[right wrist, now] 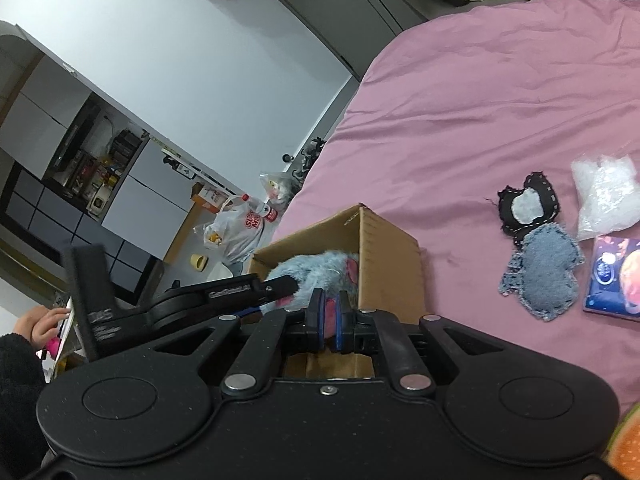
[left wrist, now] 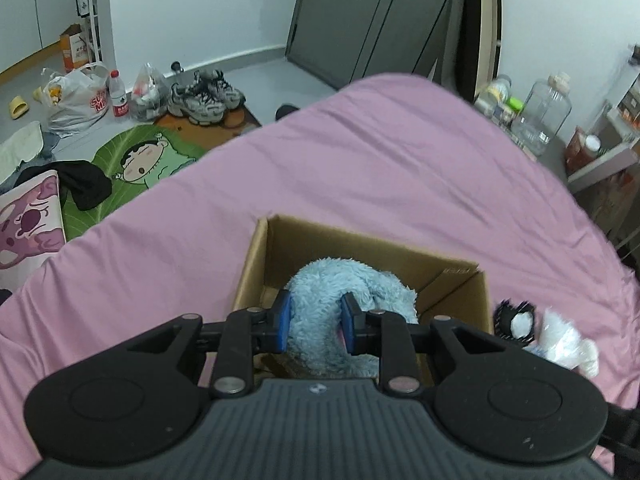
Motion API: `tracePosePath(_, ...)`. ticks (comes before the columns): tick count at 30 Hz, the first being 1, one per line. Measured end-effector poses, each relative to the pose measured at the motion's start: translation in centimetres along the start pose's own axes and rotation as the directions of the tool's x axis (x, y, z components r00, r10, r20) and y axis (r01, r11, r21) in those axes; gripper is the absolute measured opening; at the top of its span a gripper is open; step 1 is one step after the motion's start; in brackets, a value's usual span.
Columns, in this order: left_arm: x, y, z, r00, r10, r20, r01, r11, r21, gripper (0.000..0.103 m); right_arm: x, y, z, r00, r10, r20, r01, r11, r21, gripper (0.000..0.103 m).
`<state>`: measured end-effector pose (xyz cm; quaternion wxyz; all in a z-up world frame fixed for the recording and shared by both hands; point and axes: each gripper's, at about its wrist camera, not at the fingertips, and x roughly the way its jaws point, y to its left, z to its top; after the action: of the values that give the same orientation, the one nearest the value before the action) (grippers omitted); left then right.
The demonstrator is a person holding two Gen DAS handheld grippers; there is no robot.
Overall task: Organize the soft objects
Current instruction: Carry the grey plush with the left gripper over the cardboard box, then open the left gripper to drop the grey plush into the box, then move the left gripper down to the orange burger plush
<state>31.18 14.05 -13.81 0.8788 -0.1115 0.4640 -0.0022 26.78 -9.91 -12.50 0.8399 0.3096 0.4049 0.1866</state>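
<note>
A fluffy light-blue plush toy lies in an open cardboard box on the pink bed. My left gripper is shut on the plush over the box. In the right wrist view the plush shows pink patches, and my right gripper is shut on a pink part of it at the box's near edge. The left gripper reaches into the box from the left. A denim and black fabric toy and a clear plastic bag lie on the bed to the right.
A blue booklet lies at the right edge of the bed. On the floor to the left are sneakers, plastic bags, a water bottle and a green cartoon mat. Jars stand beyond the bed's far right.
</note>
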Motion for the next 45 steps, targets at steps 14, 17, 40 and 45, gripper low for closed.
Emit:
tracePosePath(14, -3.2, -2.2, 0.9, 0.996, 0.078, 0.031, -0.080, 0.994, 0.074, 0.074, -5.0, -0.6, 0.8, 0.991, -0.090, 0.100, 0.093, 0.995, -0.025, 0.065)
tracePosePath(17, -4.6, -2.8, 0.7, 0.995, 0.086, 0.051, -0.091, 0.992, 0.092, 0.079, -6.2, -0.6, 0.8, 0.988, -0.100, 0.115, 0.105, 0.994, -0.034, 0.072)
tracePosePath(40, -13.0, -8.6, -3.5, 0.996, -0.005, 0.091, -0.002, 0.997, 0.079, 0.103, -14.5, -2.2, -0.8, 0.977, -0.151, 0.152, 0.170, 0.978, -0.119, 0.103)
tracePosePath(45, -14.2, -10.6, -4.9, 0.994, -0.020, 0.103, 0.010, 0.996, 0.092, 0.103, -16.4, -3.3, -0.9, 0.974, -0.153, 0.170, 0.172, 0.979, -0.107, 0.103)
